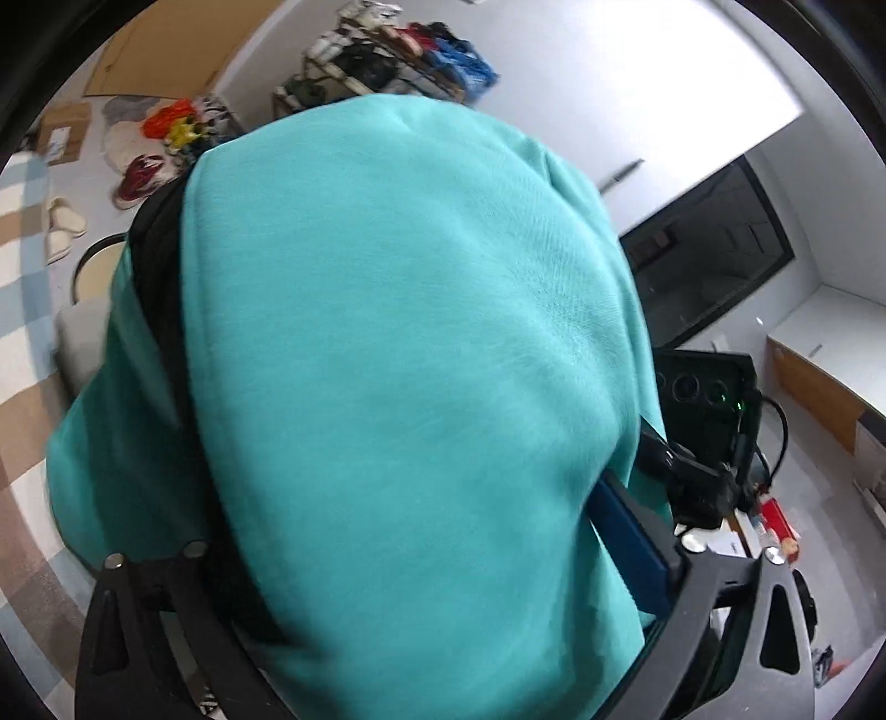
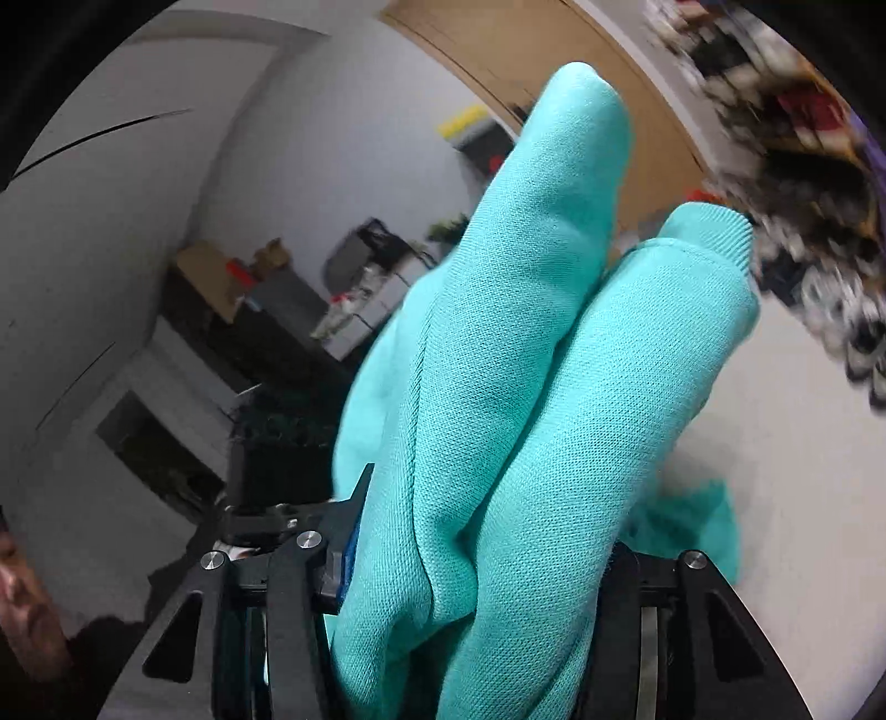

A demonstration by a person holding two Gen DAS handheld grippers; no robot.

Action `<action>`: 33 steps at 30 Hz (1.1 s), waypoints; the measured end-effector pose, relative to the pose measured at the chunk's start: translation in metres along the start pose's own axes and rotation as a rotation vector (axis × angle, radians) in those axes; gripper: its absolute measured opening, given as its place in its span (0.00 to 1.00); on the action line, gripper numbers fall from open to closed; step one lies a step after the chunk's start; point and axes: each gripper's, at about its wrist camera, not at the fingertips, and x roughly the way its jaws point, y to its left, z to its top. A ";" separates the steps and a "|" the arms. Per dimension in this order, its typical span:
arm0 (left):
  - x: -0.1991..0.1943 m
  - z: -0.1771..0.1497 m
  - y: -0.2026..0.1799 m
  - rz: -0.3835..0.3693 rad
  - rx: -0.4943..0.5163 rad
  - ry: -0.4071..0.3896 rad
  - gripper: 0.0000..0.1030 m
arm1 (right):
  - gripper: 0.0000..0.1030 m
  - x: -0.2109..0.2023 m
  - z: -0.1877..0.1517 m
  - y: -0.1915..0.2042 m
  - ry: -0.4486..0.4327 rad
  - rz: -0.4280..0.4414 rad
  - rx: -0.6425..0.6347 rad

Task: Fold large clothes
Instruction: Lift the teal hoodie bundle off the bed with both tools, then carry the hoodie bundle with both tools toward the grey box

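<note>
A large teal sweatshirt (image 1: 398,354) fills the left wrist view, draped over my left gripper (image 1: 398,554); the cloth hides the fingertips and only the black linkage and one blue pad (image 1: 626,531) show. The jaws look closed on the cloth. In the right wrist view the same teal sweatshirt (image 2: 526,387) bunches in two thick rolls between the jaws of my right gripper (image 2: 476,581), which is shut on it. A ribbed cuff or hem (image 2: 714,227) shows at the top right. Both grippers hold the garment up in the air.
A shoe rack (image 1: 387,61) and loose shoes (image 1: 138,177) stand on the floor beyond. A black device with cables (image 1: 714,399) sits at the right. A wooden door (image 2: 554,50), a cluttered desk (image 2: 310,299) and a person's face (image 2: 22,598) show in the right wrist view.
</note>
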 end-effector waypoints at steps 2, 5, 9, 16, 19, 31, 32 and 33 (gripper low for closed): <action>0.008 0.011 -0.017 -0.016 0.032 0.019 1.00 | 0.48 -0.014 0.002 0.014 -0.039 -0.003 -0.022; 0.025 0.025 -0.039 -0.030 0.069 0.059 1.00 | 0.48 -0.049 0.000 0.015 -0.109 -0.011 0.008; 0.044 0.040 -0.068 -0.094 0.099 0.105 1.00 | 0.48 -0.088 -0.004 0.022 -0.183 -0.059 0.000; 0.041 0.070 -0.117 -0.256 0.219 0.016 1.00 | 0.48 -0.158 0.021 0.074 -0.306 -0.118 -0.127; 0.026 0.051 -0.086 -0.246 0.214 -0.080 0.99 | 0.48 -0.141 0.021 0.083 -0.265 -0.119 -0.175; 0.045 -0.027 0.084 0.128 -0.047 0.027 0.99 | 0.62 0.038 -0.038 -0.069 0.166 -0.192 0.111; 0.047 -0.025 0.083 0.124 -0.056 0.037 0.99 | 0.66 0.038 -0.033 -0.066 0.187 -0.235 0.078; 0.045 -0.027 0.082 0.129 -0.053 0.044 0.99 | 0.75 0.036 -0.030 -0.064 0.207 -0.282 0.057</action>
